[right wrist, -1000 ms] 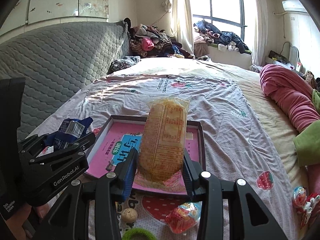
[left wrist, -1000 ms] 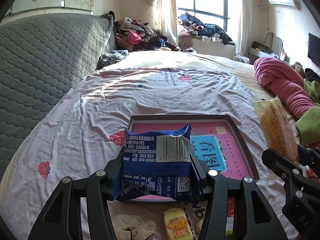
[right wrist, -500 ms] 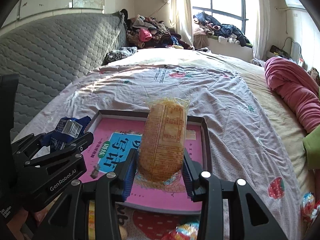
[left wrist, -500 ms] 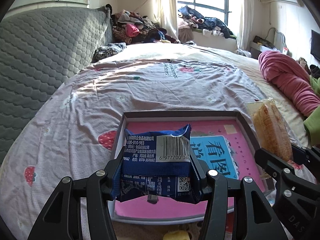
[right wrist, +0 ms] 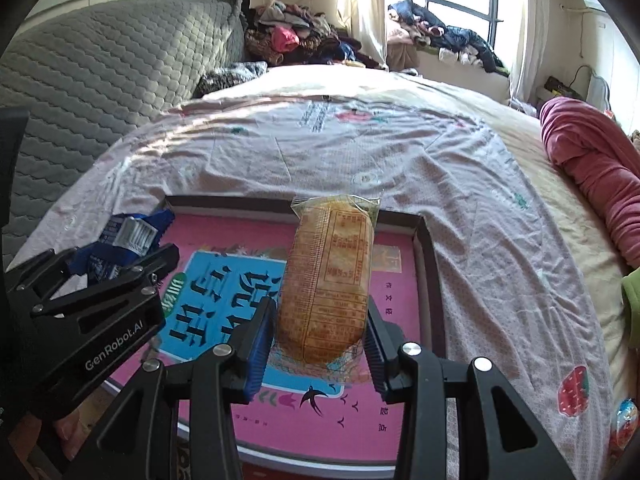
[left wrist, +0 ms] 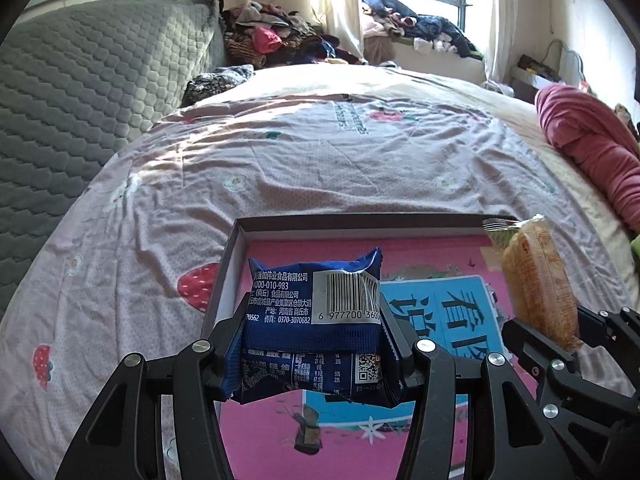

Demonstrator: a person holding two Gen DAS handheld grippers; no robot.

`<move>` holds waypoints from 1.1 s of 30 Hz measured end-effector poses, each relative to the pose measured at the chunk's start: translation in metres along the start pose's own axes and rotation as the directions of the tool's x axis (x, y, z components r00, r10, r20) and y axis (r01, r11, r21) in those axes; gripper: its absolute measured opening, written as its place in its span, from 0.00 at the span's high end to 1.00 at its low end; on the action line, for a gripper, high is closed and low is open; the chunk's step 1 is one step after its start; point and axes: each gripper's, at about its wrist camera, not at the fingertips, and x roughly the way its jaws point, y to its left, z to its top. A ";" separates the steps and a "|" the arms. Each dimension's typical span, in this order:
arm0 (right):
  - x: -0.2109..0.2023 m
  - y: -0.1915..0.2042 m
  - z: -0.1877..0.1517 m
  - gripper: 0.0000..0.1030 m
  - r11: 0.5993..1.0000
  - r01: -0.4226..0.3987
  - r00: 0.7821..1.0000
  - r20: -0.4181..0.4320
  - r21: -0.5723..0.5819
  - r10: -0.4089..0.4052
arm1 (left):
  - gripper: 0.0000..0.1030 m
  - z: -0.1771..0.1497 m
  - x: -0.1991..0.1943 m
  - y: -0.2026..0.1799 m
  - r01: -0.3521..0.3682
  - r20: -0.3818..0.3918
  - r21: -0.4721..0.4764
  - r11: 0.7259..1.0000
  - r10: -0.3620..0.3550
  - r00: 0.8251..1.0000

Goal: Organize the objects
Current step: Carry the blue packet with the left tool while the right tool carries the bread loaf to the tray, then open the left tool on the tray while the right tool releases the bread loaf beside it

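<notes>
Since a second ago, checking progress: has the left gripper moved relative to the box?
Yes. The left gripper advanced over the pink box, whose rim now looms nearer.

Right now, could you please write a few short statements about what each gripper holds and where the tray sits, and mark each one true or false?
1. The left gripper is shut on a blue snack packet. True.
2. The right gripper is empty. False: it is shut on an orange-brown wrapped cake.
3. Both packets are held above the shallow tray with the pink printed bottom. True.
4. The tray sits on a wooden table. False: it lies on the bed sheet with the strawberry print.
5. The blue snack packet shows a barcode toward the left wrist camera. True.
</notes>
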 end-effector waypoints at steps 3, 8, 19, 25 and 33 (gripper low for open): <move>0.012 -0.002 0.000 0.59 1.000 -0.002 0.999 -0.035 0.002 0.002 | 0.45 -0.003 0.006 0.000 -0.011 -0.005 0.002 1.000 0.011 1.000; 0.025 -0.001 -0.003 0.59 1.000 -0.007 0.997 -0.072 0.006 0.008 | 0.45 -0.006 0.021 -0.003 -0.007 -0.041 0.018 1.000 0.008 0.999; 0.043 -0.001 -0.005 0.59 1.000 -0.006 0.989 -0.145 -0.008 0.005 | 0.45 -0.011 0.047 -0.002 0.011 -0.109 -0.010 1.000 -0.012 0.994; 0.054 0.001 -0.007 0.59 1.000 -0.005 0.982 -0.190 -0.007 0.004 | 0.45 -0.014 0.058 -0.001 0.021 -0.145 -0.014 1.000 -0.023 0.989; 0.059 0.002 -0.009 0.58 1.000 -0.008 0.976 -0.218 -0.002 0.007 | 0.44 -0.016 0.059 0.000 0.022 -0.146 -0.022 1.000 -0.025 0.989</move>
